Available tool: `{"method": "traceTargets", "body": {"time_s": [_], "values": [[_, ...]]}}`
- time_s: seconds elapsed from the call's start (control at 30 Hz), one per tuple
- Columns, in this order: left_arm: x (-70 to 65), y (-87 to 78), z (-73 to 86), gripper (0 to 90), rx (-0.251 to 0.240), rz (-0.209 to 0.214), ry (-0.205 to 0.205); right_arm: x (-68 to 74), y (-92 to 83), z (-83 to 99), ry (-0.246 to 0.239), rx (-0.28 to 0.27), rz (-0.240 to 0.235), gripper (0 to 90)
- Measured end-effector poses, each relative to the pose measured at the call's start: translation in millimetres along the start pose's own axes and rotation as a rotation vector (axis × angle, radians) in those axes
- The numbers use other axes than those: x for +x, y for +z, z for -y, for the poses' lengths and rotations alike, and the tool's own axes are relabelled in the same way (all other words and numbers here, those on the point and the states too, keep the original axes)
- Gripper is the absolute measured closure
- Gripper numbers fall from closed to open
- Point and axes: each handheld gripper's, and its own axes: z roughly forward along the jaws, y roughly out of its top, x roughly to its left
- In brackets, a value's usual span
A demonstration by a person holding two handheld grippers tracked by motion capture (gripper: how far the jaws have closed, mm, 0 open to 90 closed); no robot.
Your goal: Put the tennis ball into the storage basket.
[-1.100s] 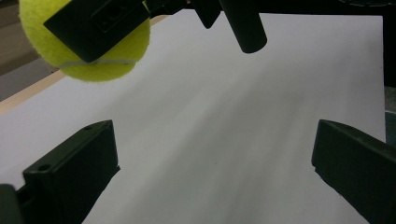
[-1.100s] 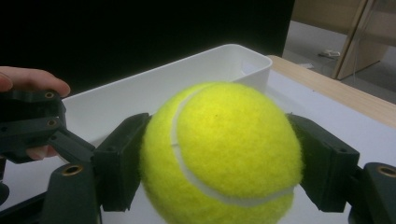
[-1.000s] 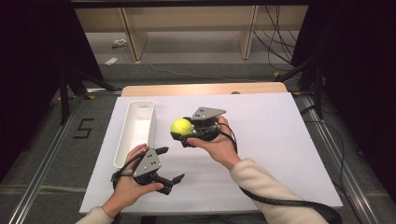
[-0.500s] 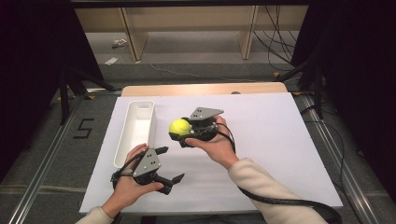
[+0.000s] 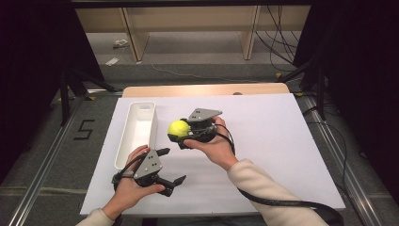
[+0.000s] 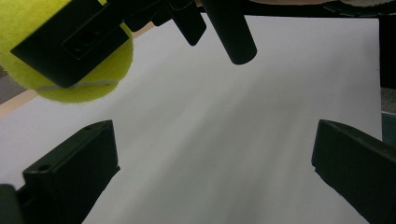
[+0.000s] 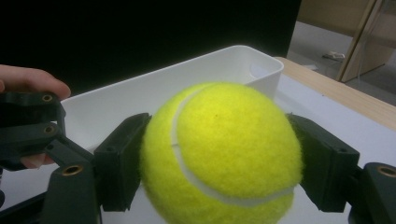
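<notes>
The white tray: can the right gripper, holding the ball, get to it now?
Probably yes. The right gripper, shut on the tennis ball, is beside the white tray, with nothing between them.

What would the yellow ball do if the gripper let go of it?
The tennis ball is round, so it would probably bounce and roll across the white sheet. Its fuzzy felt likely helps the right gripper pinch it without slipping. It looks light, probably slightly squashy, and unlikely to break.
</notes>
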Motion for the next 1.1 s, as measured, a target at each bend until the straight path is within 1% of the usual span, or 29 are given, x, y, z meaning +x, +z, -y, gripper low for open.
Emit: {"method": "traceTargets", "body": {"time_s": [0.93,1.1], "values": [[-0.6,0.5,-0.4,0.1,0.002,0.000,0.004,1.9,5.2,-4.0,-0.005,0.001,0.003,26.2],[-0.7,0.5,-0.6,0.1,0.001,-0.001,0.006,2.9,6.5,-6.5,-0.015,0.000,0.002,26.2]]}}
